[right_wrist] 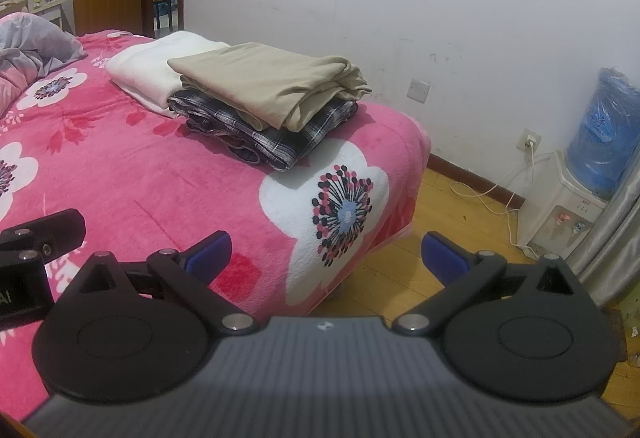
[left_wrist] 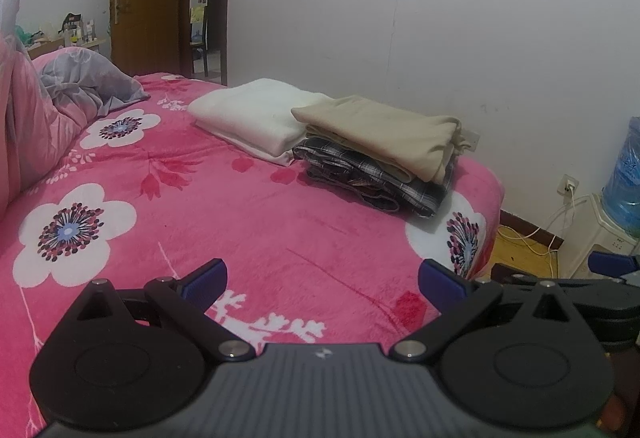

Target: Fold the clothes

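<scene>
You held your left gripper (left_wrist: 322, 280) and right gripper (right_wrist: 326, 256) spread wide and empty, low over the near edge of the pink floral bed (left_wrist: 240, 222). At about one o'clock lay three folded garments: a beige piece (left_wrist: 380, 134) stacked on a plaid one (left_wrist: 384, 184), a white one (left_wrist: 252, 116) touching them at the left. Folding looked finished; no loose clothing showed.
</scene>
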Demonstrator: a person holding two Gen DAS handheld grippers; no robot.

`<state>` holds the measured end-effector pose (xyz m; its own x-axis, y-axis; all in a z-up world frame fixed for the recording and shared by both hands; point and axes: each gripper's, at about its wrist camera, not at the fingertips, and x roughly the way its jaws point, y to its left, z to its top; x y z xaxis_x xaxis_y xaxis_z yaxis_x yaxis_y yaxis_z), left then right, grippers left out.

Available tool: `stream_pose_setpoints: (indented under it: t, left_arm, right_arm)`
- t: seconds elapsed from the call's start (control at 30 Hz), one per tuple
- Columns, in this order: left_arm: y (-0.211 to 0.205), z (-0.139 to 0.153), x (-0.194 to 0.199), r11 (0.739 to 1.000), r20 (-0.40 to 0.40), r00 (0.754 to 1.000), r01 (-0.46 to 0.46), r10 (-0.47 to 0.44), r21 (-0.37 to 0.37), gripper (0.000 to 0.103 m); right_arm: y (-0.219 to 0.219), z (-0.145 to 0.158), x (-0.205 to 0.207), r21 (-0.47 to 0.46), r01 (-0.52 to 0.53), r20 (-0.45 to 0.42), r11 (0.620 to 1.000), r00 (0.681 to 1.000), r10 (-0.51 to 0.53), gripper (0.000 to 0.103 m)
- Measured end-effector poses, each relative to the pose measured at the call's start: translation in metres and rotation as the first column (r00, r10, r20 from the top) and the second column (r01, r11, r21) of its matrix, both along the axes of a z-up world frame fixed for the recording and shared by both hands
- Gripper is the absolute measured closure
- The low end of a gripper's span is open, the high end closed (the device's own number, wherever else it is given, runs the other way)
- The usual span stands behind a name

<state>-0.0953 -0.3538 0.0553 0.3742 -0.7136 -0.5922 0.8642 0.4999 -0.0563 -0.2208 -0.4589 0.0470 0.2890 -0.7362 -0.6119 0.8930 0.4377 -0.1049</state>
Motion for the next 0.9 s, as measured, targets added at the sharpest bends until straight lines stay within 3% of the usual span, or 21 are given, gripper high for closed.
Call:
stream_pose_setpoints:
  t: [0.9]
  left_arm:
    - [0.0006, -0.0018, 0.0051, 1.0, -0.013, 1.0, -0.004, 0.004, -0.004, 0.001]
  right_arm:
    - [-0.0013, -0.0011, 0.0046, 0.005, 0.003, -0.01, 1.0, 1.0, -0.003, 0.001]
